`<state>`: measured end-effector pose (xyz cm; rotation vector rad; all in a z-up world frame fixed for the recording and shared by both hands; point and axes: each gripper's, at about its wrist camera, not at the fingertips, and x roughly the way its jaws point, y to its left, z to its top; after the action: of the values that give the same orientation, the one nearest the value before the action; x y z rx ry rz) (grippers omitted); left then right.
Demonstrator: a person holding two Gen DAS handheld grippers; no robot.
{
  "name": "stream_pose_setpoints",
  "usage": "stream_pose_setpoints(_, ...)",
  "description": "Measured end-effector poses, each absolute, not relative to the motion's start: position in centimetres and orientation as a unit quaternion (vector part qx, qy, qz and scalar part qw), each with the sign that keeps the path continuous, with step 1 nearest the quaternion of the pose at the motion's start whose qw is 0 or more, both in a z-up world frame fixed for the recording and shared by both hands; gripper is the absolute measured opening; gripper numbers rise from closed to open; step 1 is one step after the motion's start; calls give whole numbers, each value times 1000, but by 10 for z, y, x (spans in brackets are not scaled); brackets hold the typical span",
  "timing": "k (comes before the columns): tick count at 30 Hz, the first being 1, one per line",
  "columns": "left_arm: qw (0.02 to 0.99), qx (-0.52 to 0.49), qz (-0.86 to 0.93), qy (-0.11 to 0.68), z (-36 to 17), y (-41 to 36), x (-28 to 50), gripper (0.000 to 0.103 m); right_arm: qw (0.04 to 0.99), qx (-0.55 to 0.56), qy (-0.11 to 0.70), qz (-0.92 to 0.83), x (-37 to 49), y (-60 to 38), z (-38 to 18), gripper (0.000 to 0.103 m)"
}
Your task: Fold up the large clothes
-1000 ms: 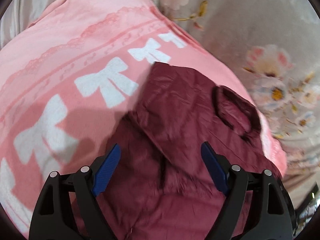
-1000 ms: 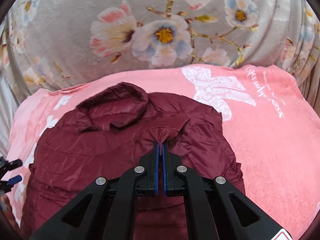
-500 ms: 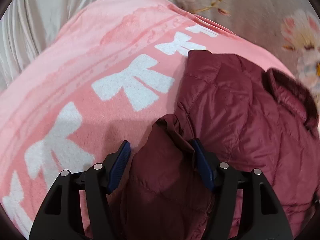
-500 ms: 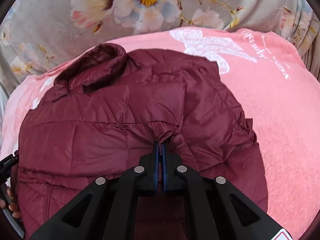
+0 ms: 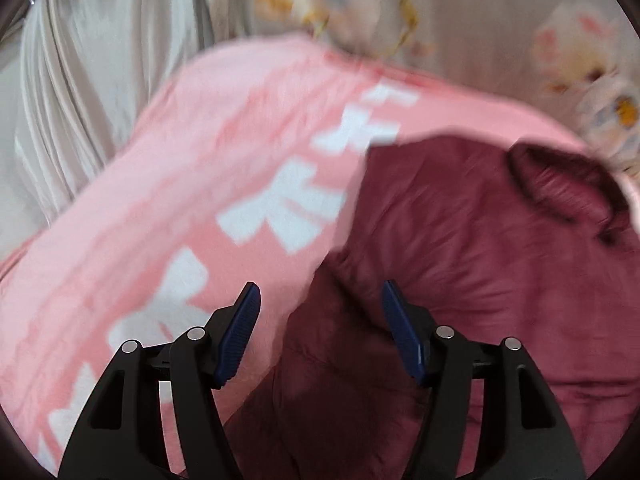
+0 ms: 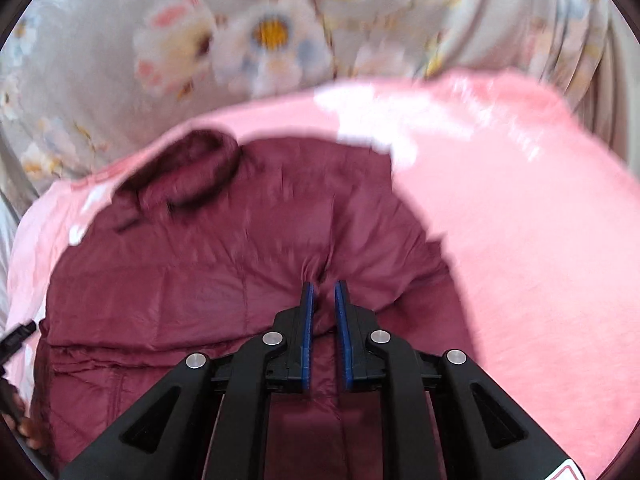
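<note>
Right wrist: puffy quilted maroon jacket (image 6: 208, 280)

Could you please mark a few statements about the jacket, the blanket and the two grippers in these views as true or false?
1. The maroon puffer jacket lies on a pink blanket. True.
2. The left gripper is clamped shut on the collar. False: its jaws stand apart over the jacket's edge, and the collar lies well beyond them.
3. The right gripper has a pinch of jacket fabric between its narrowly parted jaws, which have just been opening. True.
4. The blanket is plain, with no pattern. False: it bears white bows.
5. Floral fabric lies behind the blanket. True.
</note>
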<state>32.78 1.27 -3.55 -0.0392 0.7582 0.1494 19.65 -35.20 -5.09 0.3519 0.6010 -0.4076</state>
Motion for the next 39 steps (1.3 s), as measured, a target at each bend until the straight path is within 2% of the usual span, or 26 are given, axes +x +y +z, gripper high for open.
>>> stream_pose_setpoints(5,929,-42,-9,367,2,-38,334,64,931,183,299,-106,225,-324,-31,14)
stream_pose_setpoints(11,895,-20,-41,444,-53,-89,363,64,918,118,373,-56,269,-279,-70,14)
stream_pose_setpoints(17,908,-1,-40,417,-80,-90,345,67,911,144,384,-45,266,-285,-94,11)
stream_pose_setpoints(39,911,37,-14,411,-86,-103,345,71,913,149,378,-43,264,-287,-99,10)
